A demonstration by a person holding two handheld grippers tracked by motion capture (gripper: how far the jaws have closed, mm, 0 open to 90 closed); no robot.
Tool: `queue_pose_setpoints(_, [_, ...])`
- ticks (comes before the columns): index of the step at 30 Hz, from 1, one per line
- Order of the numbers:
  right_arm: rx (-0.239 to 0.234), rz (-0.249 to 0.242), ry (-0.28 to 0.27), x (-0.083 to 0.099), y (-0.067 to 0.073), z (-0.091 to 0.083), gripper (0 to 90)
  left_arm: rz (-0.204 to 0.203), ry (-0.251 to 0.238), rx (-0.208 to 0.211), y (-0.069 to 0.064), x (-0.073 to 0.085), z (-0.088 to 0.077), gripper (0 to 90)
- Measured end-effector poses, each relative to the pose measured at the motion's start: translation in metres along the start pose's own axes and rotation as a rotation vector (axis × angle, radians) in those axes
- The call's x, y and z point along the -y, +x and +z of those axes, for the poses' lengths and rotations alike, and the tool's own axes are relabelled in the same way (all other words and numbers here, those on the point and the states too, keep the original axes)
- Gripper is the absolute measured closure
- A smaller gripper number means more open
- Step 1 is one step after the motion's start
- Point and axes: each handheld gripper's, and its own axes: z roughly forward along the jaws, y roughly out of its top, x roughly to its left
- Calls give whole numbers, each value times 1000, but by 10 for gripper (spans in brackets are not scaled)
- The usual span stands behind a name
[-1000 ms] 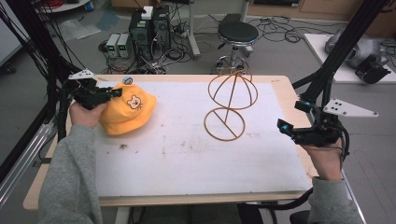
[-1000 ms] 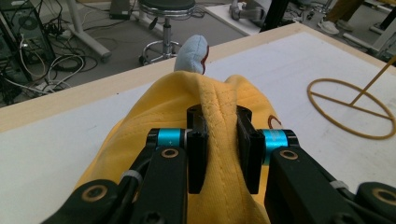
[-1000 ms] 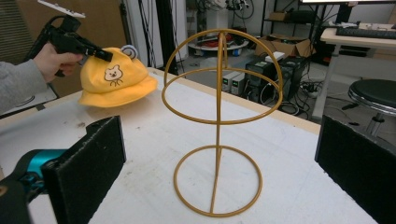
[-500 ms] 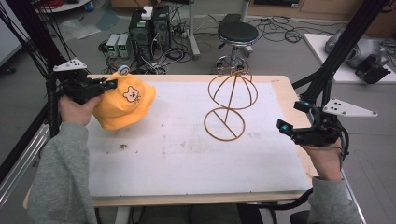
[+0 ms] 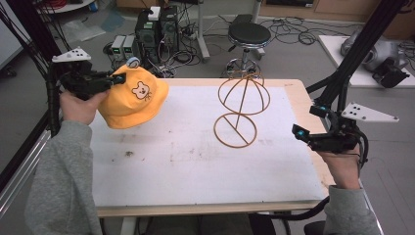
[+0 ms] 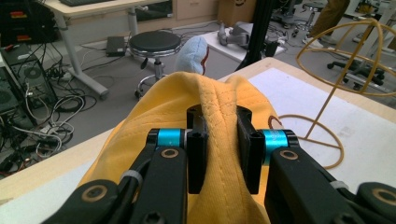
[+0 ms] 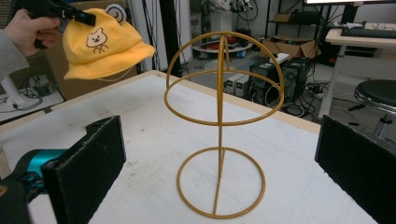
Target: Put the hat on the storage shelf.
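A yellow bucket hat [image 5: 139, 98] with a bear face and a small blue ear hangs in the air above the table's far left corner. My left gripper [image 5: 116, 81] is shut on a fold of its brim. In the left gripper view the pads [image 6: 196, 140] pinch the yellow fabric [image 6: 163, 107] between them. A gold wire hat stand [image 5: 239, 111] stands upright on the white table top [image 5: 195, 166], right of centre. My right gripper [image 5: 299, 133] rests open near the right edge and points at the stand [image 7: 219, 121]. Beyond it hangs the hat [image 7: 102, 46].
Behind the table stand a black stool [image 5: 249, 34] and computer cases [image 5: 156, 24] amid floor cables. Black frame poles [image 5: 352, 54] rise at the right and left sides. The stand's ring base [image 5: 235, 129] lies flat on the table.
My left gripper has lifted the hat off the table and carried it up and slightly back. The right gripper and the stand have kept still.
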Motion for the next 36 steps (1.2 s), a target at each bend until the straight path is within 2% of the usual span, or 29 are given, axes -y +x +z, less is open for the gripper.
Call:
queue_pose_setpoints(6, [-3,1,-3,0,-1,0,13,23,8,30,-10,-14,6,773])
queue_pose_setpoints(10, [-6,5,-6,0,-2,0,13,40,20,33,-17,-22,11,772])
queue_pose_setpoints(22, [-14,7,-5,0,-2,0,13,53,1,51,-32,-42,15,772])
queue_pose_setpoints(36, [-18,13,-11,0,-3,-3,13,94,21,107,-59,-75,30,772])
